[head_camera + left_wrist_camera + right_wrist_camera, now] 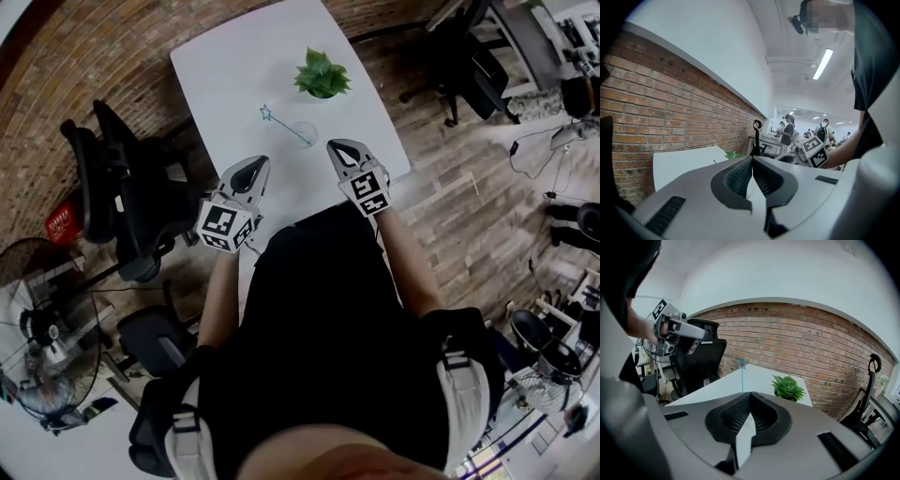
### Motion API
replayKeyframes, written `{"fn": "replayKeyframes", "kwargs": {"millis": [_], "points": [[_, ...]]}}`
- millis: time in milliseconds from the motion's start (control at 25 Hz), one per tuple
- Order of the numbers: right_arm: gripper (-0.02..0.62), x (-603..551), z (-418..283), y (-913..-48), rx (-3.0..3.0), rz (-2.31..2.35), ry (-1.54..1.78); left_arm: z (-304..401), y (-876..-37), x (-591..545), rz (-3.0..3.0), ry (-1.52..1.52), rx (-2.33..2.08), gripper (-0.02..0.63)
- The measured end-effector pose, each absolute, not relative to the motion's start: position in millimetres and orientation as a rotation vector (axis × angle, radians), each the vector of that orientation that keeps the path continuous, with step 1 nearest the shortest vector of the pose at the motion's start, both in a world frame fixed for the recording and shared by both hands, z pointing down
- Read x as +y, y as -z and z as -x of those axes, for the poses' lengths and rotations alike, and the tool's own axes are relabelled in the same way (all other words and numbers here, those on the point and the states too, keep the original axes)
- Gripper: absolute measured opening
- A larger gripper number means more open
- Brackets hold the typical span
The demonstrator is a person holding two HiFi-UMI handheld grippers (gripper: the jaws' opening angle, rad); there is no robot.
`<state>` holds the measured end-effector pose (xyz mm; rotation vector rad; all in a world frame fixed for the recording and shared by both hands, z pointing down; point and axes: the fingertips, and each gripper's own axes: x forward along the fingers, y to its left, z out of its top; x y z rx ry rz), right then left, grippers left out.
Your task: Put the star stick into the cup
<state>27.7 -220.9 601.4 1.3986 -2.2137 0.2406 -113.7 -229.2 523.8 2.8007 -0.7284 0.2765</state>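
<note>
A thin blue star stick (pixel 281 125) leans out of a clear cup (pixel 305 135) in the middle of the white table (pixel 244 66). In the right gripper view the stick (pixel 741 373) rises upright, with its star on top, just beyond the jaws. My left gripper (pixel 257 164) hovers over the table's near edge, to the left of and nearer than the cup, shut and empty. My right gripper (pixel 337 147) is just right of the cup, also shut and empty. Both pairs of jaws, left (pixel 752 160) and right (pixel 750 394), are pressed together. The cup is hidden in both gripper views.
A small green potted plant (pixel 322 75) stands behind the cup and also shows as the plant (pixel 788 387) in the right gripper view. Black office chairs (pixel 122 187) stand left of the table, with a brick wall behind. Another chair (pixel 469 56) is at the right, and a fan (pixel 42 356) at the lower left.
</note>
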Motion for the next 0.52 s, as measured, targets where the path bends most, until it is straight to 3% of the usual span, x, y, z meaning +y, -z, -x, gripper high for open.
{"fn": "replayKeyframes", "kwargs": {"millis": [520], "points": [[-0.003,-212.5,-24.7,-597.4,-2.207,-1.325,-0.224,88.4,-529.7,-232.0,-2.781,-0.222,-0.685,0.021]]}}
